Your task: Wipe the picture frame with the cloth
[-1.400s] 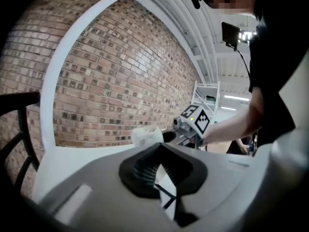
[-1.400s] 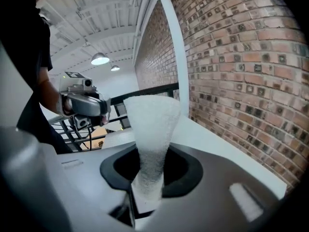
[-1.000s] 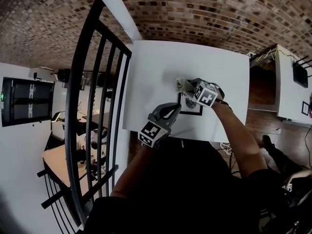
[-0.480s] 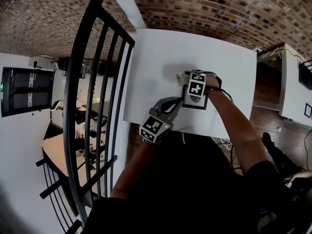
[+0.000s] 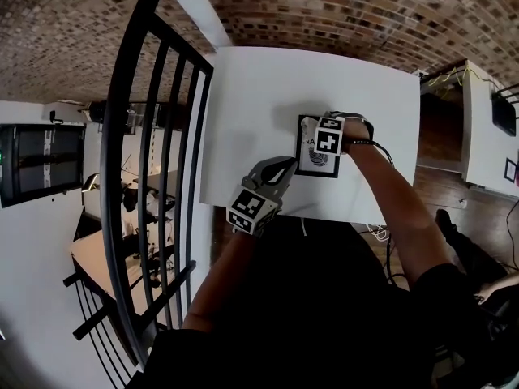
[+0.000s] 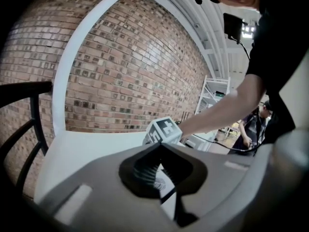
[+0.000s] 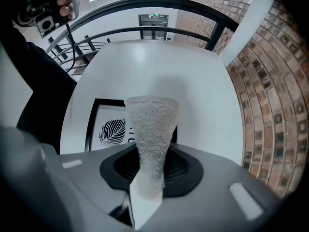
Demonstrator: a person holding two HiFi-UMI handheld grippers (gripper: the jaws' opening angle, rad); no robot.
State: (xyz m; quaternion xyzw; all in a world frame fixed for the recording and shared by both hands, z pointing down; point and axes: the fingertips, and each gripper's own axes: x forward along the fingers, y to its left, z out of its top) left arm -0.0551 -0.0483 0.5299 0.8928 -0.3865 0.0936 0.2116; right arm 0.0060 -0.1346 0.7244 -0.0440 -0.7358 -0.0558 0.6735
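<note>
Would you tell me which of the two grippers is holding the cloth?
The right gripper: its jaws are shut on the white cloth, over the picture frame. The left gripper has its jaws shut with nothing between them.

The place looks like a lab or tech workspace on an upper level, though the floor below is small and hard to read. A brick wall backs a white table. Past a black railing, a bench below carries equipment. A dark screen hangs on a white wall. White shelving stands further off.
</note>
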